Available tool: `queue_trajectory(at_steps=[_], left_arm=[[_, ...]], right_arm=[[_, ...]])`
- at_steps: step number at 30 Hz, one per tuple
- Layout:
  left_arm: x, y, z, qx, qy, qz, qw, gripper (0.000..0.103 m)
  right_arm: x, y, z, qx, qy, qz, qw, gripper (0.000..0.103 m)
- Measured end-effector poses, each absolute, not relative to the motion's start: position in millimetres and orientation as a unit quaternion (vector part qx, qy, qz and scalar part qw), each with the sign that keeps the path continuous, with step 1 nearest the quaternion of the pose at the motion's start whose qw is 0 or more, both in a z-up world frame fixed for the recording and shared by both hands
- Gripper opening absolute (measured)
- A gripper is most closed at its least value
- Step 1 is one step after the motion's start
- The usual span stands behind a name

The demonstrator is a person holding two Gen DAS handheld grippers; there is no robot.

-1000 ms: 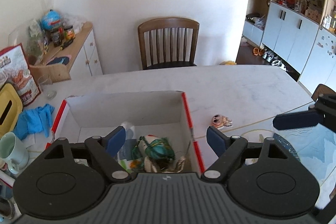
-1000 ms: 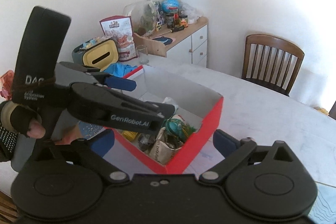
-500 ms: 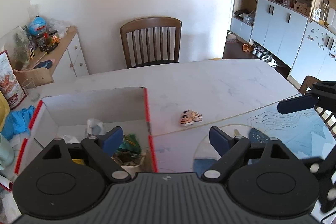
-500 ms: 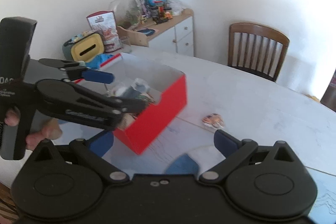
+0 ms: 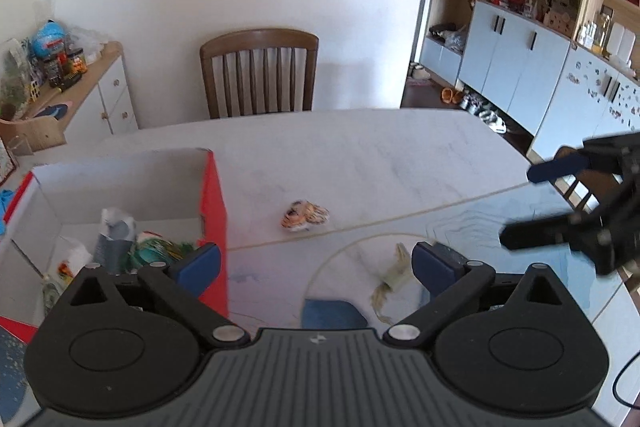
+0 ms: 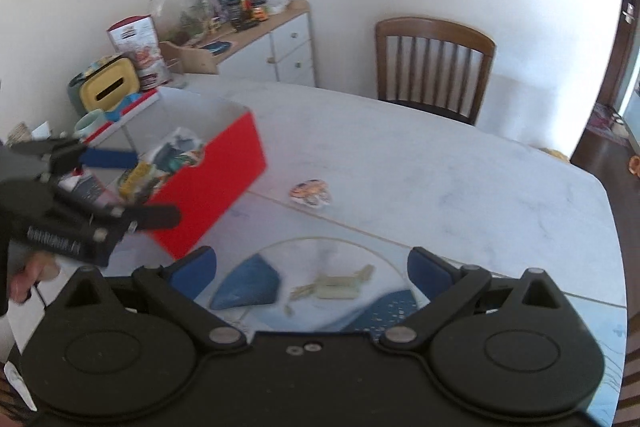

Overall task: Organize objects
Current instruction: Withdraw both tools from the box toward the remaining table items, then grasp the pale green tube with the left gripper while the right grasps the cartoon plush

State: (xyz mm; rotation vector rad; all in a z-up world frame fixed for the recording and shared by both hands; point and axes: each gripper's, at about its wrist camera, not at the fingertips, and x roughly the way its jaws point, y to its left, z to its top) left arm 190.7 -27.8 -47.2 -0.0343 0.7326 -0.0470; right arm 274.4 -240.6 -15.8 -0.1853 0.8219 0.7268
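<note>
A red box (image 5: 212, 203) (image 6: 212, 187) with white inner walls holds several small items and stands at the table's left. A small orange-and-white packet (image 5: 304, 217) (image 6: 310, 191) lies on the marble table right of the box. A pale green object (image 5: 394, 273) (image 6: 336, 285) lies on a blue-patterned mat near both grippers. My left gripper (image 5: 316, 265) is open and empty, above the box's right wall and the mat. My right gripper (image 6: 312, 269) is open and empty over the pale object. Each gripper shows in the other's view.
A wooden chair (image 5: 260, 71) stands at the table's far side. A sideboard (image 6: 264, 43) with jars and toys is at the far left. A yellow container (image 6: 108, 89) and a mug (image 6: 88, 123) stand behind the box. Blue-grey cupboards (image 5: 516, 67) fill the right.
Both grippers have swung right, away from the box and toward the mat. The box has shifted left in both views. Both stayed open.
</note>
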Motion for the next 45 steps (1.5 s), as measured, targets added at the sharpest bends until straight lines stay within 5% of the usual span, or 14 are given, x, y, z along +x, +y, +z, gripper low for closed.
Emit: queue_trajectory(at_steps=[18,39,45], left_arm=[[224,-97,-131,0.017,0.387,-0.047,0.921,0.102],[271,-120,-190,0.009,0.374,-0.056,0.926,0.101],[275,-122,-196,0.015,0.379,-0.063,0.923,0.078]], right_arm=[[352,-250,-54,-0.093,0.419,0.317,0.846,0.101],[414,-144,-119,-0.155,0.455,0.421,0.769,0.099],[424,-127,-135,-0.170,0.461,0.432,0.757,0.095]])
